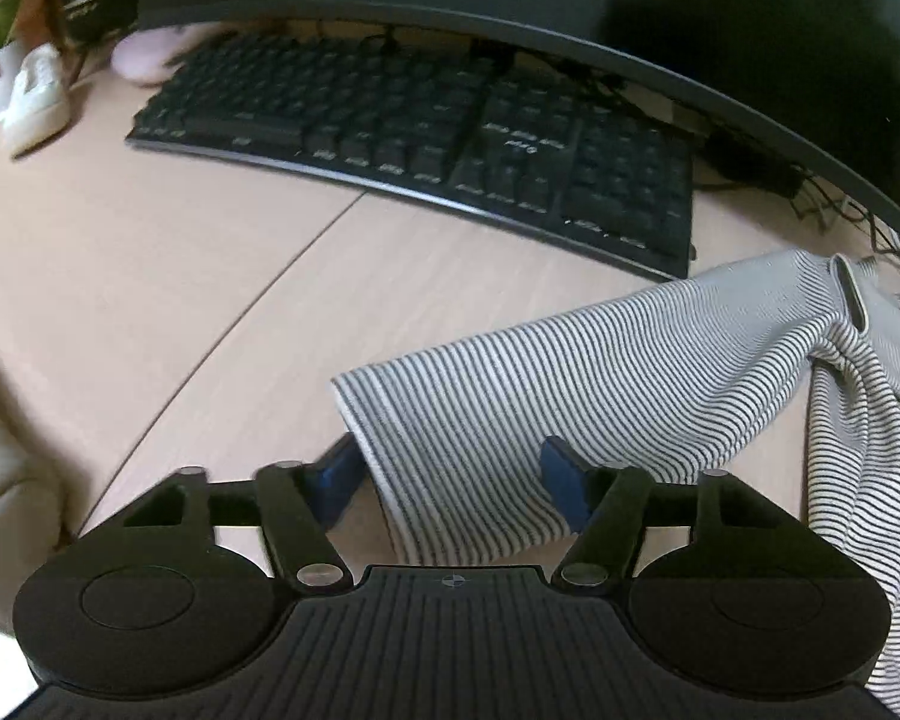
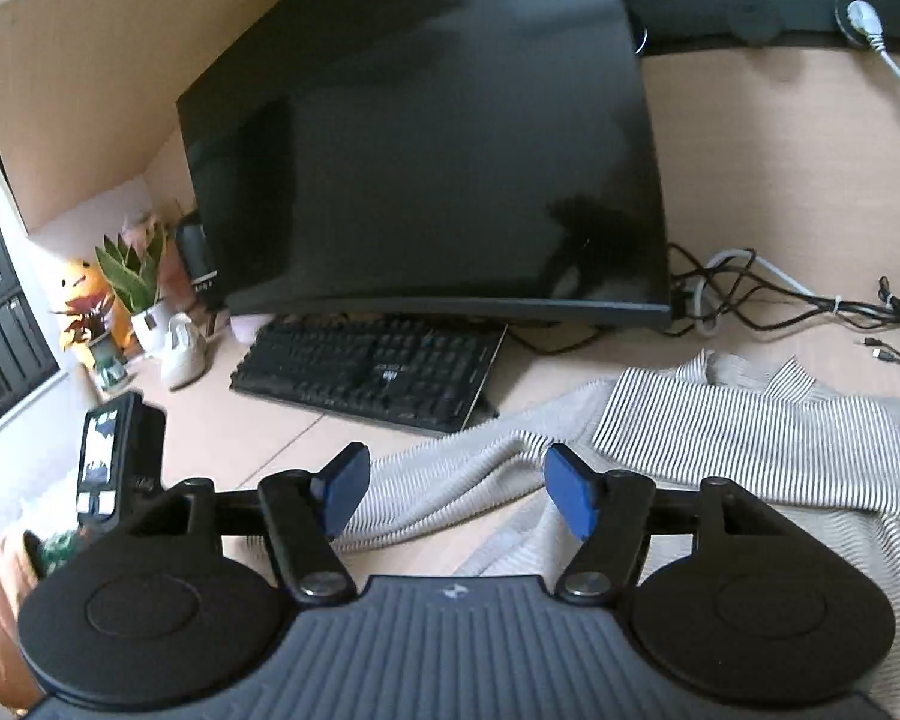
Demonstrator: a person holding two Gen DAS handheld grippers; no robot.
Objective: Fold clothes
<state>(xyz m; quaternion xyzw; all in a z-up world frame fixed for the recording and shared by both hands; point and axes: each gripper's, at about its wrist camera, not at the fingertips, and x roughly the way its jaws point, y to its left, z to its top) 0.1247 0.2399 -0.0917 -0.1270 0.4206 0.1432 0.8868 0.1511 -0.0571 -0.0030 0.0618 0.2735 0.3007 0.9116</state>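
Home office desk: curved monitor [image 2: 426, 138], black keyboard [image 2: 366, 369], potted plants [image 2: 135, 282], tangled cables [image 2: 810, 300].

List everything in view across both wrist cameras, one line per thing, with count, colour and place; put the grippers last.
striped shirt: one, white with thin dark stripes, spread on the desk right of the keyboard; one sleeve stretches left.
keyboard: one, black, under the monitor's lower edge.
monitor: one, black, screen off, behind the keyboard.
cables: several, black and white, tangled right of the monitor.
potted plants: two at least, green and reddish leaves, left of the keyboard.
small shoe-shaped object: one, white, beside the plants.
desk: one, light wood.
left gripper: black with blue pads, open, astride the sleeve's cuff.
right gripper: black with blue pads, open, above the sleeve.
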